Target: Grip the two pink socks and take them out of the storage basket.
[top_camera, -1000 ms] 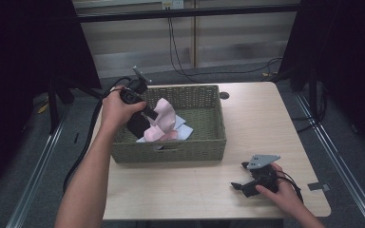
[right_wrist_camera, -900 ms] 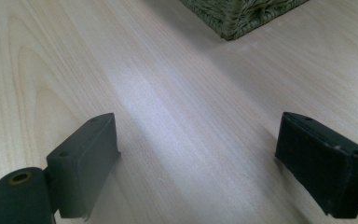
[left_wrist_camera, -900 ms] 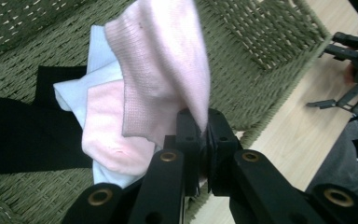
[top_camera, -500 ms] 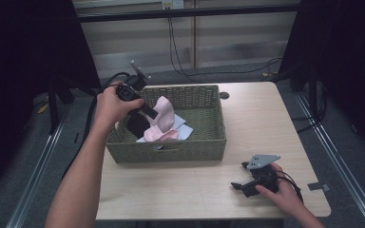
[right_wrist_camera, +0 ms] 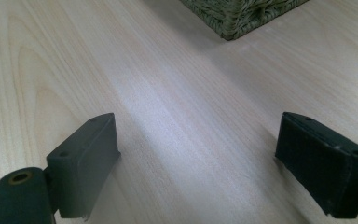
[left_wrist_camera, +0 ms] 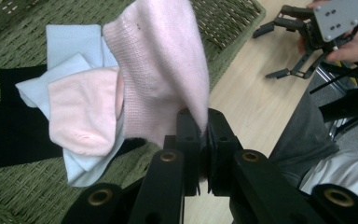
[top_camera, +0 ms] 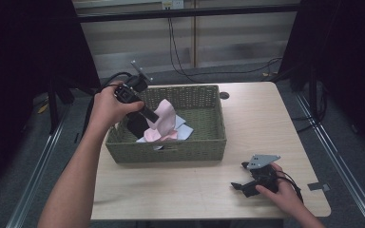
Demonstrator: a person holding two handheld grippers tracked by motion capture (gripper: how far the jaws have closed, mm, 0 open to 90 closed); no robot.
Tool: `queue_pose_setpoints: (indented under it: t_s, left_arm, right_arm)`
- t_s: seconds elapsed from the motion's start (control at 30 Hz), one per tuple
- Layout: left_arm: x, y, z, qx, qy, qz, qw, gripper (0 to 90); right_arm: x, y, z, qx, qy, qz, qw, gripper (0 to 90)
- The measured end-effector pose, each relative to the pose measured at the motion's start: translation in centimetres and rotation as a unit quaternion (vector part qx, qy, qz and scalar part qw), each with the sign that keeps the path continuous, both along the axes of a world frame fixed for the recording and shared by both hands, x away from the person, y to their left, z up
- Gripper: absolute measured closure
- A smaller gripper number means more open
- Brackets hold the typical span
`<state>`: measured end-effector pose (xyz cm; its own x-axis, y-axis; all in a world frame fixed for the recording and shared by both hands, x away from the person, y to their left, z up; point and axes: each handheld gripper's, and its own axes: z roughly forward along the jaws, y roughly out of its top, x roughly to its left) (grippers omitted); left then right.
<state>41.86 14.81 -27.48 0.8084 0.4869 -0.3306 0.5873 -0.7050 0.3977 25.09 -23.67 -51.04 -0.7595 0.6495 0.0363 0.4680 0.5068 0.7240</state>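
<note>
The person's left forearm reached forward from the near table edge to the basket (top_camera: 209,137), a green woven one on the wooden table (top_camera: 171,190). The left hand (top_camera: 109,104) was raised over the basket's left wall, tilting the left gripper (left_wrist_camera: 204,133) down into it. Its jaws were pinched tight on the edge of a pink sock (left_wrist_camera: 161,70), which hung lifted above the basket's floor. Under it in the basket lay a paler pink sock (left_wrist_camera: 84,112), a light blue cloth (left_wrist_camera: 70,46) and a black cloth (left_wrist_camera: 9,135).

The right hand (top_camera: 283,192) rested on the table near the basket's front right corner, well apart from it. The right gripper (right_wrist_camera: 196,158) sat low over bare wood, jaws spread wide, holding nothing.
</note>
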Motion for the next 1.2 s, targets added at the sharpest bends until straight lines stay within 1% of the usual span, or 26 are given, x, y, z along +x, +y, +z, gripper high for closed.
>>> queue_pose_setpoints:
  t_s: [0.03,0.17,0.23,0.27,0.3,0.33,0.37,0.4,0.47,0.5,0.6,0.67,0.9,1.0,1.03,1.13,1.2]
  left_arm:
    - [-0.1,0.0,0.1,0.000,0.003,-0.003,1.0000,85.6]
    - [-0.4,0.0,0.4,0.002,0.002,-0.012,0.9999,85.6]
    - [-0.7,-0.1,0.6,0.000,0.003,-0.015,0.9999,85.5]
    - [-0.9,-0.2,0.8,-0.003,0.005,-0.024,0.9997,85.6]
    - [-0.9,-0.2,0.8,-0.003,0.005,-0.024,0.9997,85.5]
    - [-1.2,-0.3,1.0,0.001,0.005,-0.029,0.9996,85.5]
    - [-1.2,-0.3,1.0,0.001,0.005,-0.029,0.9996,85.6]
    - [-1.4,-0.4,1.1,0.001,0.004,-0.036,0.9993,85.5]
    - [-1.6,-0.5,1.2,0.005,0.004,-0.037,0.9993,85.5]
    - [-1.8,-0.6,1.4,0.005,0.007,-0.043,0.9991,85.5]
    - [-2.0,-0.7,1.4,-0.001,0.005,-0.046,0.9989,85.5]
    - [-2.4,-0.8,1.5,0.003,0.008,-0.052,0.9986,85.5]
    - [-3.0,-0.9,1.5,-0.001,0.009,-0.065,0.9978,85.4]
    - [-3.3,-1.0,1.5,0.002,0.009,-0.070,0.9975,85.1]
    - [-3.5,-1.0,1.5,0.002,0.013,-0.070,0.9975,85.1]
    - [-3.7,-1.1,1.5,0.002,0.012,-0.074,0.9972,85.1]
    - [-3.8,-1.1,1.6,0.006,0.013,-0.078,0.9968,85.1]
  right_arm:
    - [0.0,0.0,0.0,0.000,0.000,0.000,1.0000,12.1]
    - [0.0,0.0,0.0,0.000,0.000,0.000,1.0000,12.1]
    - [0.0,0.0,0.0,0.000,0.000,0.000,1.0000,12.1]
    - [0.0,0.0,0.0,0.000,0.000,0.000,1.0000,12.1]
    - [0.0,0.0,0.0,0.000,0.000,0.000,1.0000,12.1]
    - [0.0,0.0,0.0,0.000,0.000,0.000,1.0000,12.1]
    - [0.0,0.0,0.0,0.000,0.000,0.000,1.0000,12.1]
    - [0.0,0.0,0.0,0.000,0.000,0.000,1.0000,12.1]
    - [0.0,0.0,0.0,0.000,0.000,0.000,1.0000,12.1]
    - [0.0,0.0,0.0,0.000,0.000,0.000,1.0000,12.1]
    - [0.0,0.0,0.0,0.000,0.000,0.000,1.0000,12.1]
    - [0.0,0.0,0.0,0.000,0.000,0.000,1.0000,12.1]
    - [0.0,0.0,0.0,0.000,0.001,-0.001,1.0000,12.1]
    - [0.0,0.0,0.0,0.000,0.001,-0.001,1.0000,12.1]
    - [0.0,0.0,0.0,0.000,0.001,-0.001,1.0000,12.1]
    - [0.0,0.0,0.0,0.000,0.001,-0.001,1.0000,12.1]
    - [0.0,0.0,0.0,0.000,0.001,-0.001,1.0000,12.1]
